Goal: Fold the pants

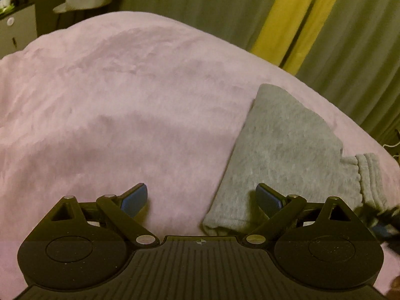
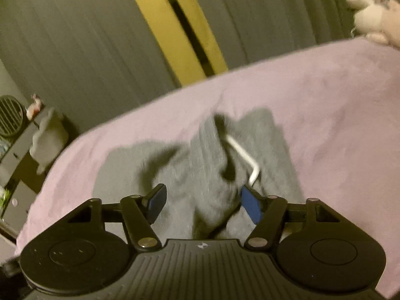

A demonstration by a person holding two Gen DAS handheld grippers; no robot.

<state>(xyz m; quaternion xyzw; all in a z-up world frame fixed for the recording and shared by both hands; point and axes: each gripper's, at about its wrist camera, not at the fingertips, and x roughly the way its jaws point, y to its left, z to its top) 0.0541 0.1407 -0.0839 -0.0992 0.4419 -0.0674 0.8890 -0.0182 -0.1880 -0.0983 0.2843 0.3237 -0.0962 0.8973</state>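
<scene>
Left wrist view: our left hand-held gripper [image 1: 201,201] hangs with jaws apart, empty, over the pink bed [image 1: 112,95]. Our right hand-held gripper [image 2: 201,203], half apart, straddles a raised fold of the grey pants [image 2: 210,165], lying folded on the bed; contact is blurred.

From my right wrist view the grey pants [image 2: 200,165] smear with motion blur, so I cannot tell whether the right claw [image 2: 203,206] pinches the fabric. In my left wrist view a dark blurred shape [image 1: 385,221] is cut off at the right edge.
</scene>
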